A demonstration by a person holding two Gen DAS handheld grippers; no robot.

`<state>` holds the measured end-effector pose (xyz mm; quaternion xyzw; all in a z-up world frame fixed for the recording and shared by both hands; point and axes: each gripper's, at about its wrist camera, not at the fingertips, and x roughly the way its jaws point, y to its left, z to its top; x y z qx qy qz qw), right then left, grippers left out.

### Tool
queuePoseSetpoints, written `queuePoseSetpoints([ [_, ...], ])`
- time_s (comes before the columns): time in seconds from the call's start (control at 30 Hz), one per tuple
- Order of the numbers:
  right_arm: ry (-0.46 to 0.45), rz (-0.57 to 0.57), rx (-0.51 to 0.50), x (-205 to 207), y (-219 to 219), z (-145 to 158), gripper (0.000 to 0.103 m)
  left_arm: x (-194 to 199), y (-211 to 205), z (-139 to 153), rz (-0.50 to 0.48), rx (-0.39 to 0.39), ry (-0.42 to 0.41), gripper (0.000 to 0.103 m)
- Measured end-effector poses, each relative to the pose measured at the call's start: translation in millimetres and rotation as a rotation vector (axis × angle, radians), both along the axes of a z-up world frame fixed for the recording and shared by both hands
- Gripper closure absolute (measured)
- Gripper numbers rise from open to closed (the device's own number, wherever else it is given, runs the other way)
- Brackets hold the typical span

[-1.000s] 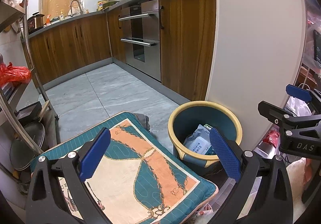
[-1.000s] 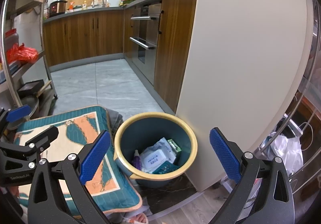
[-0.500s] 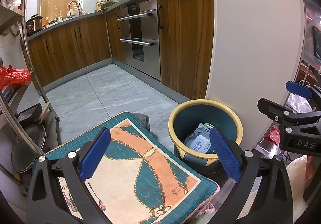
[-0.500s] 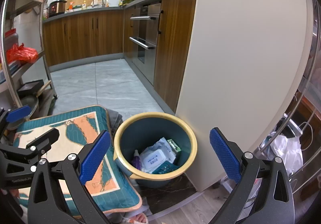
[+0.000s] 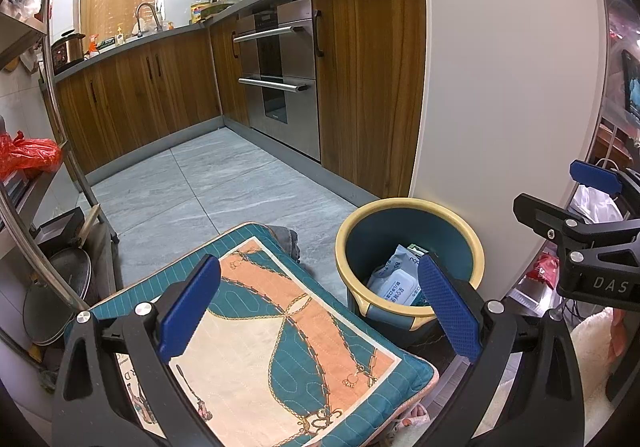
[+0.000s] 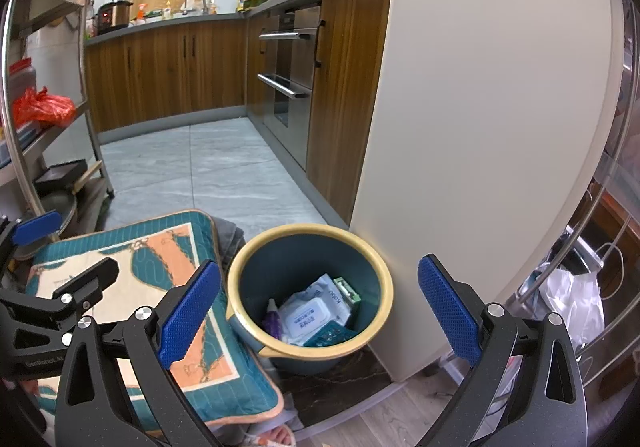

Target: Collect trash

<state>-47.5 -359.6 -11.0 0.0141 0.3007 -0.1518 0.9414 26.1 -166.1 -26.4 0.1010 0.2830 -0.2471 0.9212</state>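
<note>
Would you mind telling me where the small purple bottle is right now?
In the right wrist view, the purple bottle lies inside the blue bin, at the left of the heap beside the white wipes pack.

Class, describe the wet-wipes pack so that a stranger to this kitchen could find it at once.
Start at the tall cream panel that ends the wooden cabinets; at its foot stands a teal bin with a yellow rim. Inside lies the wet-wipes pack, pale blue with a white flip lid, the largest item there, between a small purple bottle and a green box.
</note>
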Motion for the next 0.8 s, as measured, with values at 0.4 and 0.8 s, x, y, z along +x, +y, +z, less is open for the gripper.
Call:
queuePoseSetpoints([
  [0.4,0.0,0.0,0.0,-0.1,0.1,0.3,0.005,-2.3,2.0,0.2,-0.026,0.001,-0.021,0.006],
  [0.8,0.001,0.0,0.0,0.2,-0.5,0.4,0.005,5.4,8.5,-2.4,0.02,0.016,0.025,0.006],
])
